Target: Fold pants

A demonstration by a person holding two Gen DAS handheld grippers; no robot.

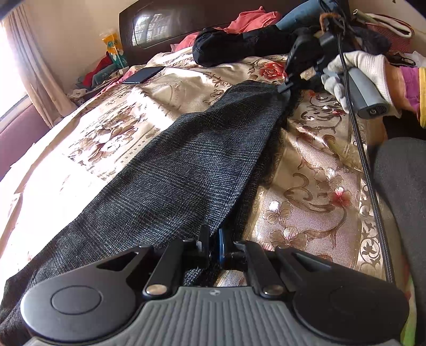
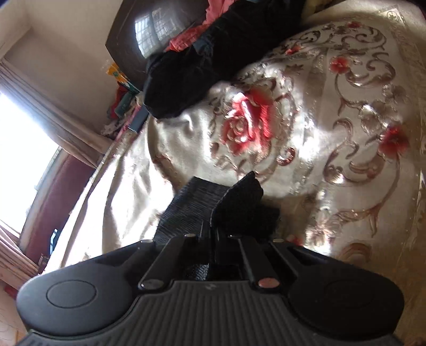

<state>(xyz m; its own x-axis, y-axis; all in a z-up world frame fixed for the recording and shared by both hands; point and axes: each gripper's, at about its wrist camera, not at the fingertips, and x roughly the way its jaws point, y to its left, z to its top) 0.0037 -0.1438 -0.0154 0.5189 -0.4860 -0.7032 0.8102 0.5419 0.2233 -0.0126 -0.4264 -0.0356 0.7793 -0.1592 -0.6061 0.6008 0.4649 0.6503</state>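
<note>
Dark grey knit pants lie stretched along the floral bedspread. My left gripper is shut on the near edge of the pants. My right gripper, held by a gloved hand, is shut on the far end of the pants. In the right wrist view the right gripper pinches a dark fold of the pants a little above the bedspread.
A black garment and pink clothes lie by the dark headboard. A phone lies on the bed at the far left. A black cable runs along the right side. Curtains and a bright window are at the left.
</note>
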